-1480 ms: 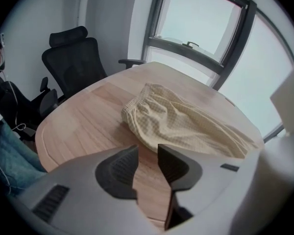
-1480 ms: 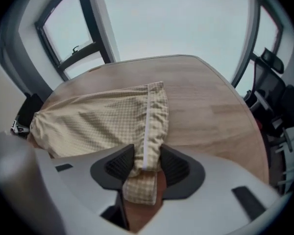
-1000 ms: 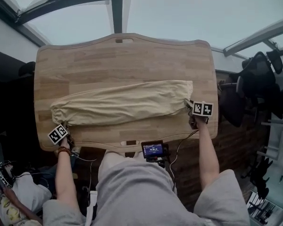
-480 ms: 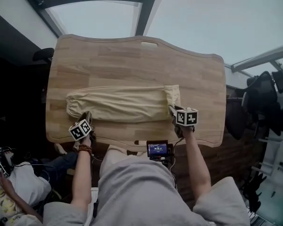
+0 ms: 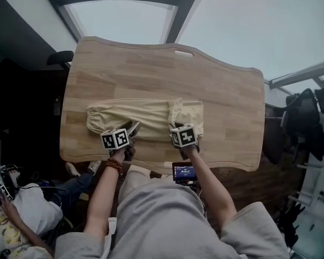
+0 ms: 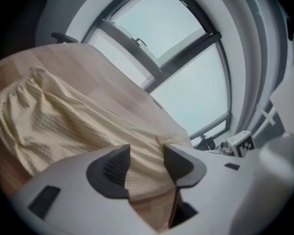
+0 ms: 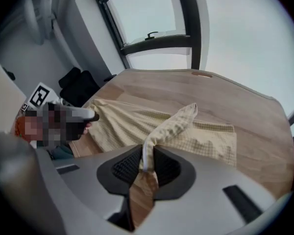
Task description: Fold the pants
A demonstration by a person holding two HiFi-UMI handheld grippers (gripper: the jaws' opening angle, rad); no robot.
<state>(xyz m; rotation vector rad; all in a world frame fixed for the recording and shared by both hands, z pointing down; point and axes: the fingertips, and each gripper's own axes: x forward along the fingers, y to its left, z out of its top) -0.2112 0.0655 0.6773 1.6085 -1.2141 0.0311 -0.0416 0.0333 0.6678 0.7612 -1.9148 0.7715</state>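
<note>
Cream pants [image 5: 146, 117] lie on the table [image 5: 205, 80]; right tongs [image 7: 146, 166] pinch one end, left tongs [image 6: 146, 161], just opened, straddle the cloth.

A small lit screen [image 5: 183, 171] sits at the near edge of the wooden table [image 5: 221, 90].

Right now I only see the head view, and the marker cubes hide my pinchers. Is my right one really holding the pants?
Observer: Yes. In the right gripper view, the right gripper is shut on a raised strip of the pants.
Operator: What about my left one?
Observer: The left gripper has just been opening. The pants show in the gap between its jaws, but its pads don't press on them.
Operator: What do the pants look like up close?
Observer: They're pale yellow with a fine checked weave.
</note>
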